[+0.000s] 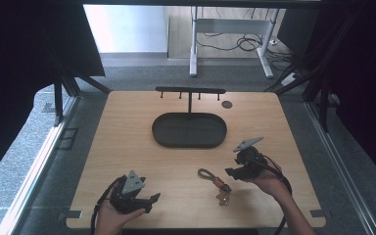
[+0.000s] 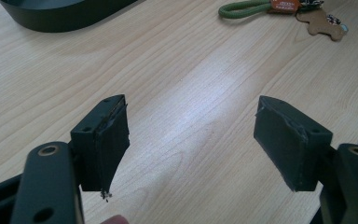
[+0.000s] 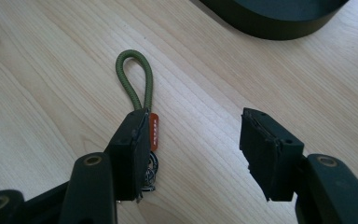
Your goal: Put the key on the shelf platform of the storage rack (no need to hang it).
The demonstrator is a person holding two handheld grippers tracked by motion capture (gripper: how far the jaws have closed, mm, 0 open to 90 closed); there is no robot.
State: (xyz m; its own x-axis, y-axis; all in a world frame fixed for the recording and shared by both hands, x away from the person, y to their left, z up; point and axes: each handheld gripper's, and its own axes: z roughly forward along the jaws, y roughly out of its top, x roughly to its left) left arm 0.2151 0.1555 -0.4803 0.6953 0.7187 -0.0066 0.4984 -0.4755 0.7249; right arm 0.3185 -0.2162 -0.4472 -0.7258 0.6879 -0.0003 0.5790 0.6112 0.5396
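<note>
Spreading across most of the scene, the pale wooden worktop (image 1: 127,147) carries a dark oval tray (image 1: 189,130) near its far middle, with a black T-shaped hook stand (image 1: 190,91) rising just behind it. The person's forearms come in from the near edge. The left hand (image 1: 112,215) rests low at the near left, wrapped around the left hand-held gripper (image 1: 152,200), which points across the worktop toward the right; its jaws stand wide apart over bare wood, gripping nothing. The right hand (image 1: 269,183) is farther forward, on the right, angling the right hand-held gripper (image 1: 230,171) left and down toward the keychain (image 1: 215,182). Its jaws are partly open, not touching each other, with nothing pinched between them. One of them sits over the keychain's orange tag (image 3: 154,133) and metal ring, the green cord loop (image 3: 135,79) lying flat just beyond it; whether it touches the tag I cannot tell.
</note>
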